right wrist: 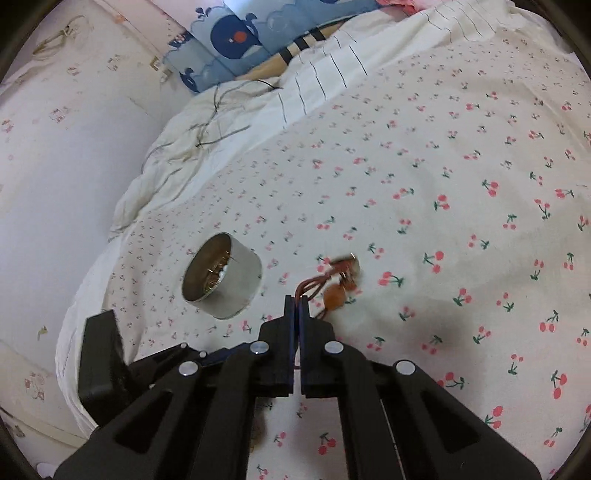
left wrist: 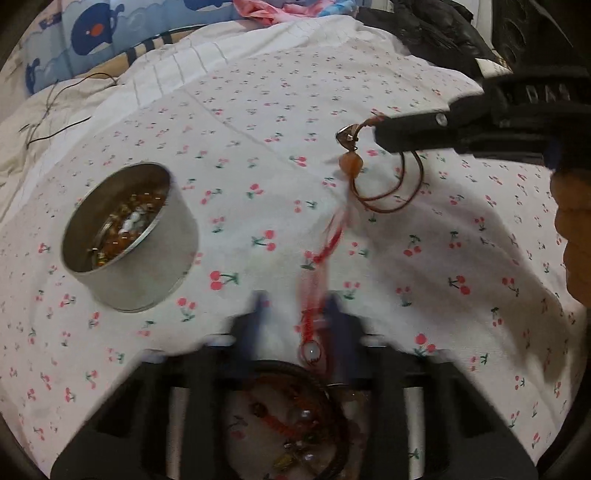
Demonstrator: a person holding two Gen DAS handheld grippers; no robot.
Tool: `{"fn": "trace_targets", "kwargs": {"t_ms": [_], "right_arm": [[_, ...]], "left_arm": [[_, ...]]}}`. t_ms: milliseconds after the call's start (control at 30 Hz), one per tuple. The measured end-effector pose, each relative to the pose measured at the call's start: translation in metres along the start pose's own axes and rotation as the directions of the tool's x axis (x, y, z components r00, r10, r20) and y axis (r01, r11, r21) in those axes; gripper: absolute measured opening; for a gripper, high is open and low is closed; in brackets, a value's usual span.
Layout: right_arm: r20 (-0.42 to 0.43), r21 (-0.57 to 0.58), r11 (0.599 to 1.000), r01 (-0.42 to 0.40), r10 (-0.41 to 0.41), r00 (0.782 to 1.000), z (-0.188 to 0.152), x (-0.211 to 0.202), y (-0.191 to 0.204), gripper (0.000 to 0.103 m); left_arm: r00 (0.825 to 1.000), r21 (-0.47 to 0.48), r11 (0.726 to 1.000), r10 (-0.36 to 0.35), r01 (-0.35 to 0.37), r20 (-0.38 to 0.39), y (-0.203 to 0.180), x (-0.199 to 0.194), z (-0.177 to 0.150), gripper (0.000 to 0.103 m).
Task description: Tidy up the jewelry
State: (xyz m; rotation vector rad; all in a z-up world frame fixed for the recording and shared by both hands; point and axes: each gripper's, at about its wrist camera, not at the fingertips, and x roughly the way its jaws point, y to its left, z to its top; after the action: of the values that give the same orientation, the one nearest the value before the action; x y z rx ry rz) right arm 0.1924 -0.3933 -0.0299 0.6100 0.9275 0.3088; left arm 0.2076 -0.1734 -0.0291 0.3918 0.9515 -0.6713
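Left wrist view: bed sheet (left wrist: 258, 122) white with cherry print, round metal tin (left wrist: 129, 236) sitting on it, open top, beads and trinkets inside. Left claw (left wrist: 297, 314) at bottom centre, blurred, well right of the tin and nearer the camera. Its fingers look a little apart, a red cord charm (left wrist: 314, 291) running between them with a round pale bead at its near end; too blurred to tell if the pads press on it. Below the claw, a pile of bracelets and beads (left wrist: 295, 417) lies on the sheet, seen through the claw frame. Right claw (left wrist: 384, 136) enters from the right edge, far right of the tin and higher in frame, tips together, clamped on a brown cord necklace (left wrist: 388, 192). Necklace loops hang below the tips, with a silver piece and an orange stone (left wrist: 349, 162) on the tin side. Dark jacket (left wrist: 424, 29) at the far top right.

Right wrist view: right claw (right wrist: 298, 301) tips closed tight on the brown cord necklace (right wrist: 314, 286), just right of the tin (right wrist: 221, 277). Orange stone (right wrist: 332, 295) dangles right beside the tips. Tin stands on the sheet (right wrist: 443, 147), contents partly visible. Blue whale-print pillow (right wrist: 236, 40) far behind the tin, thin cables (right wrist: 210, 125) on the crumpled cover between them.
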Motion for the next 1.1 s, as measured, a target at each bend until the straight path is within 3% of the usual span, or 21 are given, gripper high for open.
{"fn": "trace_targets", "kwargs": {"t_ms": [33, 233, 300, 433, 467, 500, 567, 633, 700, 733, 767, 900, 1100], "right_arm": [[-0.009, -0.004, 1.0, -0.006, 0.006, 1.0, -0.001, 0.001, 0.001, 0.003], [-0.021, -0.025, 0.998, -0.059, 0.059, 0.998, -0.005, 0.002, 0.007, 0.003], [-0.01, -0.03, 0.993, -0.11, 0.11, 0.994, -0.005, -0.002, 0.01, 0.003], [-0.012, -0.05, 0.957, -0.286, 0.285, 0.958, -0.007, -0.009, 0.02, 0.003], [-0.025, -0.056, 0.953, -0.299, 0.298, 0.954, -0.007, -0.008, 0.022, 0.003], [-0.032, -0.064, 0.958, -0.279, 0.277, 0.96, -0.008, -0.006, 0.024, 0.003], [-0.098, -0.092, 0.987, -0.134, 0.125, 0.987, -0.011, 0.01, 0.023, 0.003], [-0.162, -0.11, 0.994, -0.002, -0.016, 0.987, -0.016, 0.024, 0.019, 0.004], [-0.199, -0.128, 0.99, 0.063, -0.088, 0.976, -0.02, 0.033, 0.016, 0.029], [-0.19, -0.114, 0.991, 0.069, -0.09, 0.978, -0.02, 0.032, 0.016, 0.061], [-0.173, -0.118, 0.991, 0.068, -0.087, 0.981, -0.02, 0.03, 0.018, 0.067], [-0.134, -0.211, 0.965, 0.154, -0.185, 0.974, -0.024, 0.033, 0.028, 0.067], [-0.058, -0.421, 0.849, 0.32, -0.377, 0.924, -0.044, 0.054, 0.05, 0.067]], "left_arm": [[1.0, -0.008, 1.0, -0.009, 0.009, 0.007, 0.003, -0.002, 0.001, 0.009], [0.998, -0.094, 0.995, -0.026, 0.032, 0.064, 0.024, -0.02, -0.002, 0.009], [0.996, -0.111, 0.994, -0.012, 0.022, 0.087, 0.033, -0.031, -0.003, 0.009], [0.994, -0.141, 0.99, 0.032, -0.017, 0.103, 0.05, -0.046, -0.006, 0.009], [0.994, -0.146, 0.989, 0.043, -0.028, 0.101, 0.054, -0.047, -0.008, 0.009], [0.994, -0.154, 0.987, 0.057, -0.042, 0.094, 0.058, -0.048, -0.009, 0.009], [0.995, -0.17, 0.984, 0.071, -0.058, 0.071, 0.066, -0.045, -0.013, 0.009], [0.996, -0.178, 0.981, 0.089, -0.083, 0.03, 0.072, -0.035, -0.015, 0.009], [0.995, -0.173, 0.98, 0.1, -0.1, -0.006, 0.071, -0.028, -0.02, 0.009], [0.995, -0.173, 0.979, 0.101, -0.104, -0.025, 0.071, -0.024, -0.022, 0.009], [0.994, -0.179, 0.978, 0.103, -0.108, -0.033, 0.072, -0.021, -0.023, 0.009], [0.994, -0.189, 0.976, 0.099, -0.106, -0.044, 0.072, -0.017, -0.022, 0.011], [0.993, -0.219, 0.969, 0.101, -0.112, -0.06, 0.076, -0.013, -0.023, 0.02]]}}
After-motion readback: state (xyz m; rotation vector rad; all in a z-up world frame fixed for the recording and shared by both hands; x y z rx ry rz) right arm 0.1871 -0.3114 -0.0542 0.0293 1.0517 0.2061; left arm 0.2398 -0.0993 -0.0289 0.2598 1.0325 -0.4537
